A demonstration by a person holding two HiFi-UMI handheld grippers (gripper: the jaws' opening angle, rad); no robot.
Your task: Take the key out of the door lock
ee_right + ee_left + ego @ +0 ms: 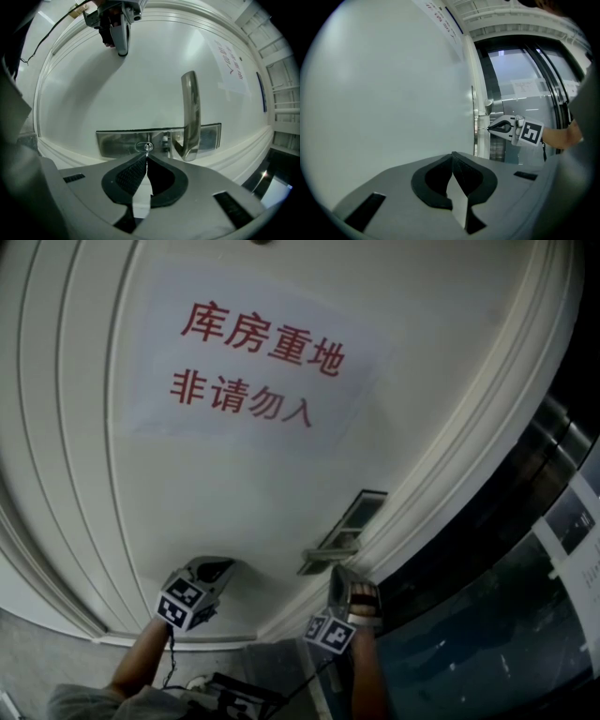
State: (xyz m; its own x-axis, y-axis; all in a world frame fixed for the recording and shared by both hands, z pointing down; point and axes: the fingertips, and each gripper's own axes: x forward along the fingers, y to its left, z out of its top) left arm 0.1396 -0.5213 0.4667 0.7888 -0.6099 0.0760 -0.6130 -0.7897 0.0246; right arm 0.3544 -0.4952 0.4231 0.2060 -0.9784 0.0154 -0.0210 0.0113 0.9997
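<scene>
Head view first: the white panelled door (234, 474) fills most of the shot. A white paper sign with red Chinese characters (253, 362) is stuck up high on it. Lower right on the door is the rectangular silver metal lock plate (361, 512), and the silver lever handle (328, 556) sticks out of it. The left gripper (223, 565) points at bare door panel off to the left of the plate. The right gripper (340, 573) is right up at the lock, just below the handle. The key is too small to pick out from here. A dark glass wall (506, 549) runs along the right side past the door frame.

Left gripper view: its jaws are closed tip to tip with nothing between them, and plain white door lies just beside them. Further along the door you can see the right gripper with its tips poking in at the lock plate.

Right gripper view: this one tells the story. The jaws are pinched together on the small silver key (147, 148), which sits in the oval keyhole in the lock plate. The lever handle stands just to the right of the key. The left gripper hangs at the top of the shot, well apart from the plate.
</scene>
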